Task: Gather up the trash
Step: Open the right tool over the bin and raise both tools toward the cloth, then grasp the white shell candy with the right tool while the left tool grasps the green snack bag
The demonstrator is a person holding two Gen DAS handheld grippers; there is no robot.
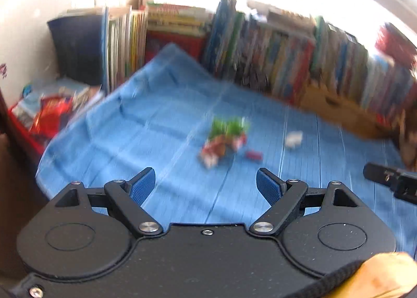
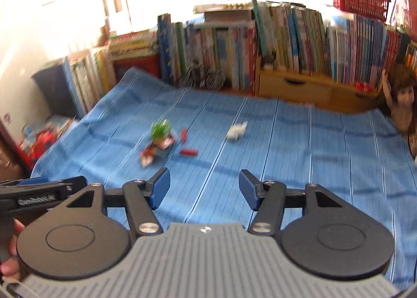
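Nothing collected yet: both the left gripper (image 1: pixel 206 184) and right gripper (image 2: pixel 204 186) hover with fingers spread wide and empty. On the blue cloth (image 2: pixel 299 147) lie the colourful wrapper (image 2: pixel 157 145), red scraps (image 2: pixel 188 152) and crumpled white paper (image 2: pixel 236 131), all well ahead.

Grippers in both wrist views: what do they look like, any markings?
Both are black linkage grippers with silver pivot screws and blue-padded jaws. The left gripper has a plain black speckled body. The right gripper has a grey ribbed plate with a small logo. White lettering, too blurred to read, runs along the left one's side.
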